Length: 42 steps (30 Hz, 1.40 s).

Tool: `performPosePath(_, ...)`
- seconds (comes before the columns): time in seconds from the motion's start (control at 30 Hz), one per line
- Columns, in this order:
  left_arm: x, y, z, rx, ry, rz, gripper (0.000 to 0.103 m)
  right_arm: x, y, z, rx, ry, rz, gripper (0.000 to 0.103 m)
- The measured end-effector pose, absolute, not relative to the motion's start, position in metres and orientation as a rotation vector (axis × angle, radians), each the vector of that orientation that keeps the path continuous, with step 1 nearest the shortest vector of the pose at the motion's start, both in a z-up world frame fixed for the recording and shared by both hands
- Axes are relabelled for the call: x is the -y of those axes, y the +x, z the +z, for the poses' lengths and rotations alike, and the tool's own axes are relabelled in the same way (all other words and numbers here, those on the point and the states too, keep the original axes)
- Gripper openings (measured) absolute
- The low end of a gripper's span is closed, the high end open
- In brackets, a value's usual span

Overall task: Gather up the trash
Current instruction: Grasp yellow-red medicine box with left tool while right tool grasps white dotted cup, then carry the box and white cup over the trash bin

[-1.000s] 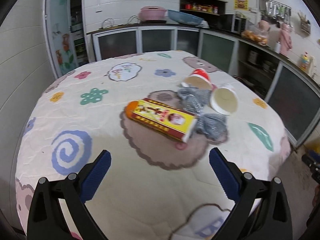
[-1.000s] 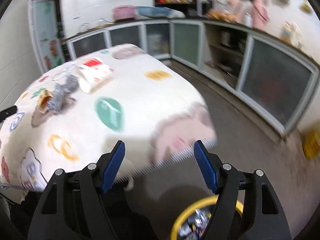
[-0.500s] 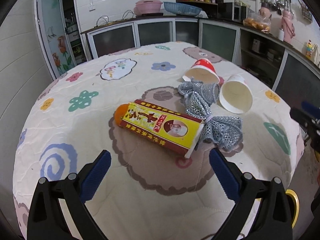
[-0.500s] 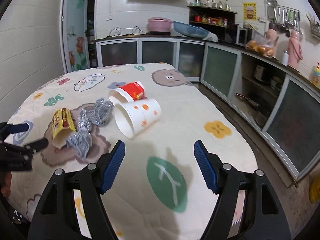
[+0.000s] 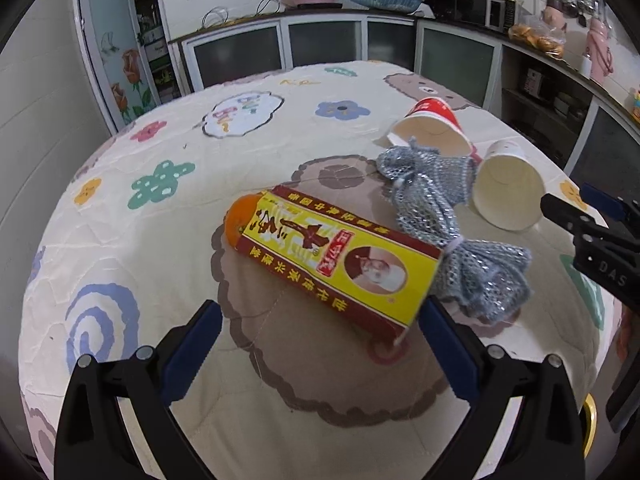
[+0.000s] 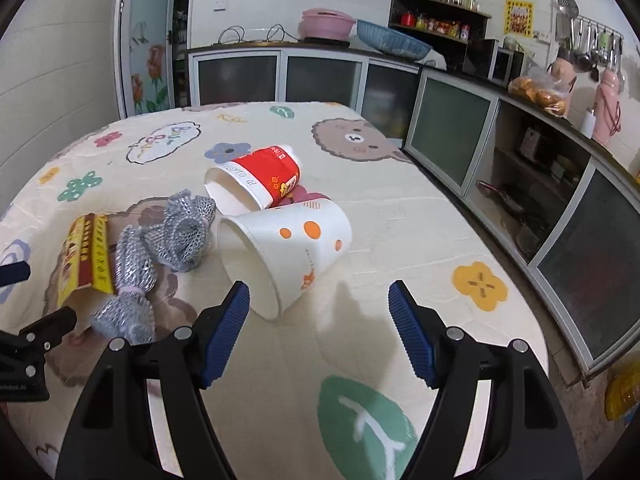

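Both your hand-held grippers stand apart and empty: the left hand-held gripper (image 5: 318, 344) faces the yellow-red carton (image 5: 336, 262), the right hand-held gripper (image 6: 318, 320) the white paper cup (image 6: 284, 254) lying on the tabletop (image 6: 400, 216). Squeeze hard and that cup may crumple or roll away.

"DAS" is printed on the right tongs (image 5: 592, 216).

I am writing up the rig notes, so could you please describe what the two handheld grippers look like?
Both look the same. The left gripper and right gripper each have two black plastic arms with silver screw heads, ending in blue ribbed pads. Seen from the left wrist view, the right gripper's black body carries pale lettering. No cables, sleeves or hands show.
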<state>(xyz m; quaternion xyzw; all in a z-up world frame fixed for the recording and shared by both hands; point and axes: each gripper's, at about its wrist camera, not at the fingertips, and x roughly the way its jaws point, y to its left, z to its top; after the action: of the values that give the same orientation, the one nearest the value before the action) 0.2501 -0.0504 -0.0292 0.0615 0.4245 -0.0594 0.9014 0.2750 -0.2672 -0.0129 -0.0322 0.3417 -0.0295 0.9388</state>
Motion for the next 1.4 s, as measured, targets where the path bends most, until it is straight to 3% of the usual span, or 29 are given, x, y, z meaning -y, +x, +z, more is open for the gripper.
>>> performPosePath(0.27, 0.043, 0.272, -0.042, -0.948, 0.046, -0.115, 0.095, 0.261, 0.308, -0.033, -0.746, -0.078, -0.094, 0.067)
performPosePath(0.37, 0.037, 0.275, -0.043, -0.957, -0.013, -0.129, 0.094, 0.264, 0.314, -0.037, -0.768, -0.048, -0.091, 0.052)
performPosePath(0.4, 0.034, 0.275, -0.042, -0.954, -0.038, -0.139, 0.091, 0.265, 0.316, -0.037, -0.775, -0.042, -0.089, 0.043)
performPosePath(0.47, 0.032, 0.276, -0.04, -0.955, -0.072, -0.154, 0.074, 0.267, 0.318, -0.04, -0.799, -0.014, -0.074, 0.028)
performPosePath(0.53, 0.028, 0.276, -0.039, -0.969, -0.124, -0.183, 0.049, 0.27, 0.319, -0.042, -0.813, 0.014, -0.067, 0.011)
performPosePath(0.6, 0.025, 0.278, -0.04, -0.991, -0.181, -0.216, 0.036, 0.27, 0.316, -0.042, -0.811, 0.022, -0.066, 0.007)
performPosePath(0.97, 0.001, 0.254, -0.029, -1.034, -0.353, -0.339, 0.019, 0.268, 0.289, -0.018, -0.735, 0.035, -0.033, 0.004)
performPosePath(1.1, -0.009, 0.234, -0.018, -1.014, -0.332, -0.341, 0.008, 0.273, 0.274, -0.006, -0.71, 0.044, -0.042, 0.004)
performPosePath(1.4, -0.028, 0.203, -0.004, -0.962, -0.328, -0.35, 0.004, 0.285, 0.227, 0.021, -0.663, 0.056, -0.067, 0.004)
